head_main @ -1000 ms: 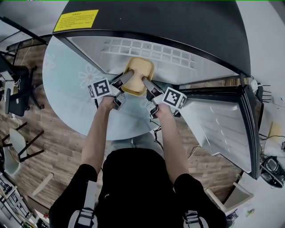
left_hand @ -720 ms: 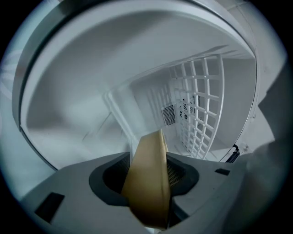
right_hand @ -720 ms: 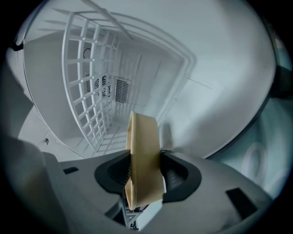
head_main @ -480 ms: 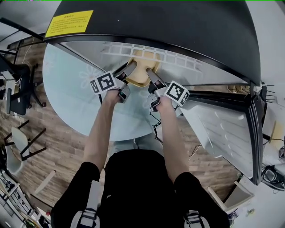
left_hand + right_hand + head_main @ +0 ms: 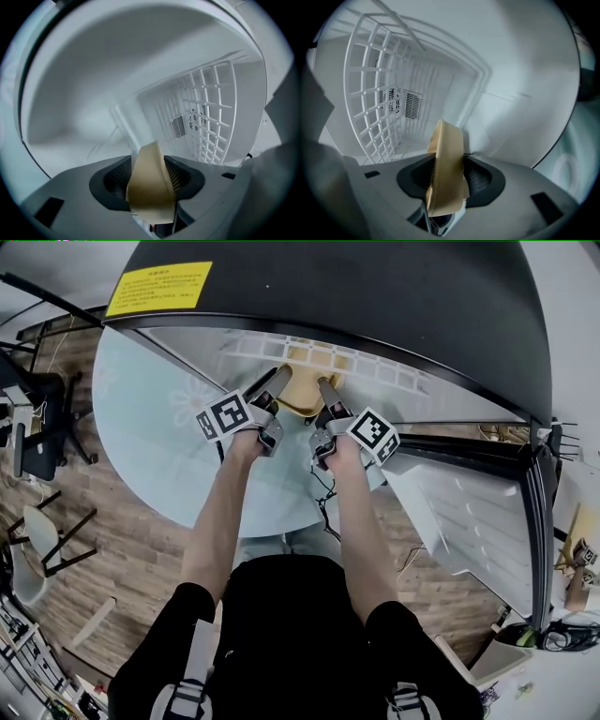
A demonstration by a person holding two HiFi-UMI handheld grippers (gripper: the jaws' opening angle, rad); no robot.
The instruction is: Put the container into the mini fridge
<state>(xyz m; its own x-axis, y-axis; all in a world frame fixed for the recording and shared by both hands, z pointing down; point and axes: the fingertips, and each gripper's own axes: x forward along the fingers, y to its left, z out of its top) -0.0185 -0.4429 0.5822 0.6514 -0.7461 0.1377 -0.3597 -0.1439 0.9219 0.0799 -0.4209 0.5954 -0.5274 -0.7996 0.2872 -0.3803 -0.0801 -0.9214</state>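
I held the tan container (image 5: 304, 399) by its two opposite rims at the mouth of the open fridge (image 5: 394, 287), with its far part already past the front edge and under the white wire shelf (image 5: 375, 373). My left gripper (image 5: 283, 377) had the left rim standing on edge between its jaws, which were closing on it with the pads against it. My right gripper (image 5: 326, 384) was clamped on the right rim, and the tan edge filled its narrow gap. From the left gripper view the fridge's inner wall curved close on the left, and the wire shelf ran along the right toward a small vent (image 5: 178, 126) in the back wall. From the right gripper view the shelf lay to the left and the smooth wall to the right, with bare white floor ahead of the rim, so there was free depth before the back. The door (image 5: 469, 521) stood swung wide to my right, well clear of that arm. The round glass surface (image 5: 159, 427) spread beneath my wrists, its near edge close to my body.
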